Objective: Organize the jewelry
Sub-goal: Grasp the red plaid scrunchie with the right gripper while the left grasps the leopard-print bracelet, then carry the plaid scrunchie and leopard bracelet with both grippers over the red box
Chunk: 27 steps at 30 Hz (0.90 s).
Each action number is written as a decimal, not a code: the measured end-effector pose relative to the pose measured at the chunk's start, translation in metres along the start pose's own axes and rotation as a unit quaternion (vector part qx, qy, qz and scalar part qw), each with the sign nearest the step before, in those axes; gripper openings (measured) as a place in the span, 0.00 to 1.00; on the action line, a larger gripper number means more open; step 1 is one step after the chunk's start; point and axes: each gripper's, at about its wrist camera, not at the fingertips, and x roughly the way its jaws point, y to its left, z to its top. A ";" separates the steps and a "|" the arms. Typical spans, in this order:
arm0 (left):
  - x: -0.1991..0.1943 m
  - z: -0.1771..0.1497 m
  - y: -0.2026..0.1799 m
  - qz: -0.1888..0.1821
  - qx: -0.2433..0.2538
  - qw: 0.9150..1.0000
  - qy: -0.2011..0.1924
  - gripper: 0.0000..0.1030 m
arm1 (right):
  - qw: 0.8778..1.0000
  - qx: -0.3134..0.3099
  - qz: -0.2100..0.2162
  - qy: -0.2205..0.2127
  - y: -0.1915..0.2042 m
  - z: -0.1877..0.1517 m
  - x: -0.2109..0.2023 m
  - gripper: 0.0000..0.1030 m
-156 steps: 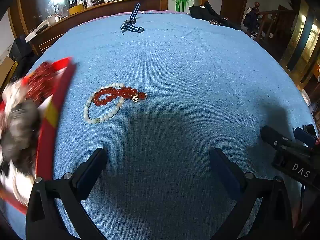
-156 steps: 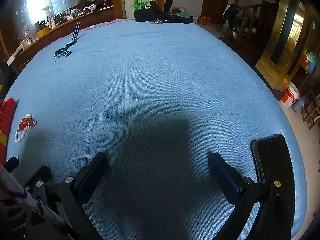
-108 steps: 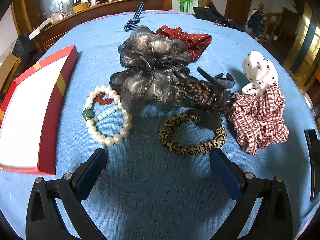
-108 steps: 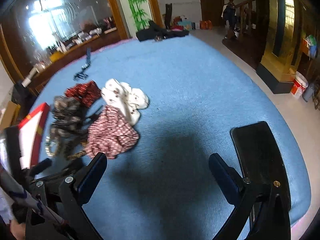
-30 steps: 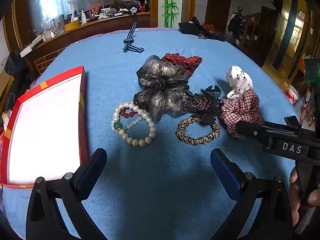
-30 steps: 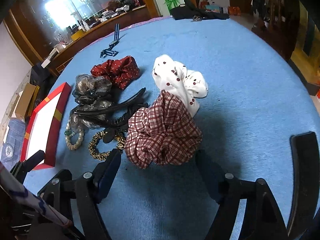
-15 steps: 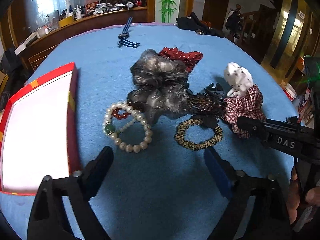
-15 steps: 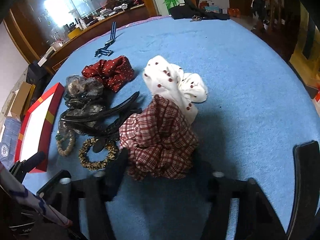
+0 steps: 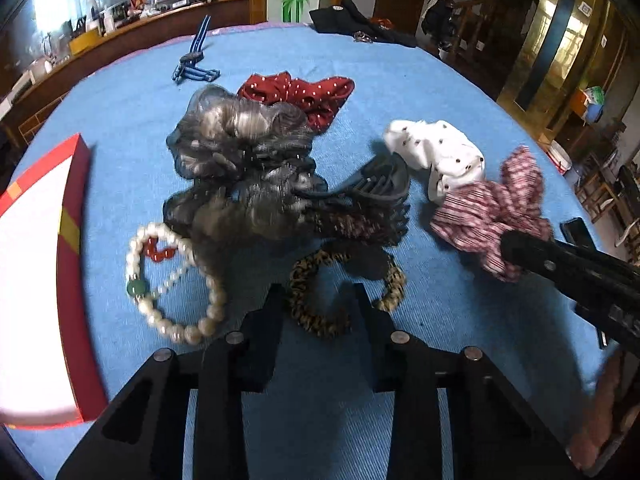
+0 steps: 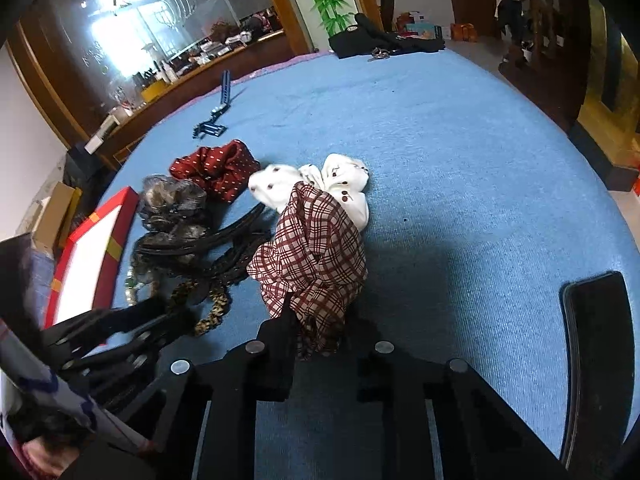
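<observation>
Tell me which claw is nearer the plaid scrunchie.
Right. The right claw is closed on the near edge of the plaid scrunchie. The left claw is off to the side, straddling the leopard-print hair tie.

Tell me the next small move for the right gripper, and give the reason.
Probably lift. The right gripper looks closed on the near edge of the plaid scrunchie, which leans against the white dotted scrunchie and beside the black hair claw. Raising it a little first should free it before carrying it toward the red box.
</observation>
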 end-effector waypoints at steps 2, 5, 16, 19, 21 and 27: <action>0.003 0.003 -0.003 0.005 0.010 1.000 -0.003 0.30 | 1.000 0.001 0.008 -0.007 -0.001 -0.002 -0.006 0.20; 0.002 0.002 -0.006 0.005 0.013 1.000 -0.007 0.23 | 1.000 0.003 0.016 -0.019 -0.002 -0.003 -0.016 0.20; -0.032 -0.026 -0.007 -0.023 0.009 0.999 -0.031 0.05 | 0.999 -0.002 0.018 -0.046 0.001 -0.014 -0.043 0.21; -0.050 -0.030 -0.006 -0.023 0.010 0.999 -0.049 0.05 | 0.999 -0.007 0.020 -0.050 0.006 -0.016 -0.048 0.21; -0.059 -0.031 -0.002 -0.021 0.006 0.998 -0.058 0.05 | 0.998 -0.014 0.022 -0.053 0.013 -0.017 -0.051 0.21; -0.081 -0.038 0.009 -0.019 -0.006 0.997 -0.079 0.06 | 0.997 -0.036 0.026 -0.061 0.036 -0.021 -0.060 0.21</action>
